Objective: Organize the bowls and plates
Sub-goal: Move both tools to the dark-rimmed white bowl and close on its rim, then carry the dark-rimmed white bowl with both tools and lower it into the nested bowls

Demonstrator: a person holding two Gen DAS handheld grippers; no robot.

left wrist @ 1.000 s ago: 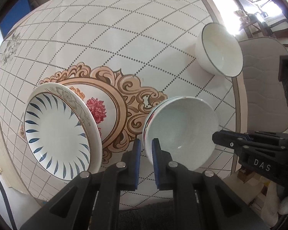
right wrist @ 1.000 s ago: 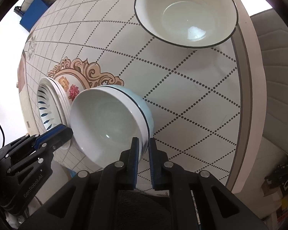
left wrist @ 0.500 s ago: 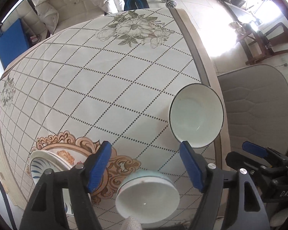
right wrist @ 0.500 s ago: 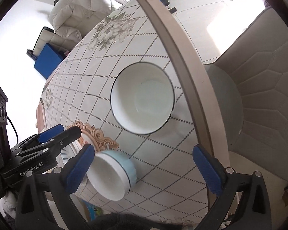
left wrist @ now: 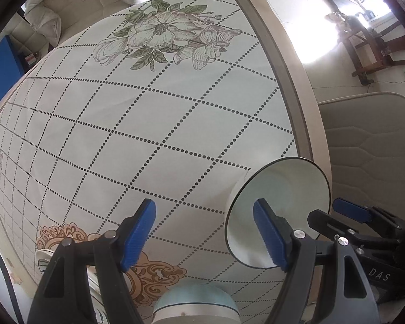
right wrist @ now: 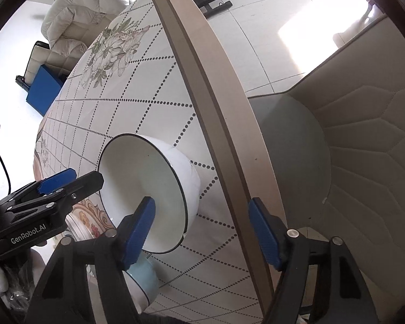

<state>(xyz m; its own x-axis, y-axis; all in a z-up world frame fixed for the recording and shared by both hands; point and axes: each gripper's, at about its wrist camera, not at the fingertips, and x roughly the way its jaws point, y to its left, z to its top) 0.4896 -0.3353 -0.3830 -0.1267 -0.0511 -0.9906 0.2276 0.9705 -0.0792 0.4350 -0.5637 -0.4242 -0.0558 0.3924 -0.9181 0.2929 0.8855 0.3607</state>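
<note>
At the far left a plate (left wrist: 44, 260) lies half hidden behind the left gripper (left wrist: 203, 236), whose jaws stand wide apart and hold nothing. Just below it, at the table's (left wrist: 148, 124) near edge, sits a blue bowl (left wrist: 195, 306). To the right a white bowl (left wrist: 278, 213) with a dark rim rests near the table's right edge; the left gripper's right finger shows in front of it. The right gripper (right wrist: 202, 230) is also spread open and empty, its left finger over the white bowl (right wrist: 148, 189) mouth. The white bowl looks glazed: rigid, smooth, likely slippery and breakable. A pinch across the rim, one finger inside and one outside, seems the surest hold.
</note>
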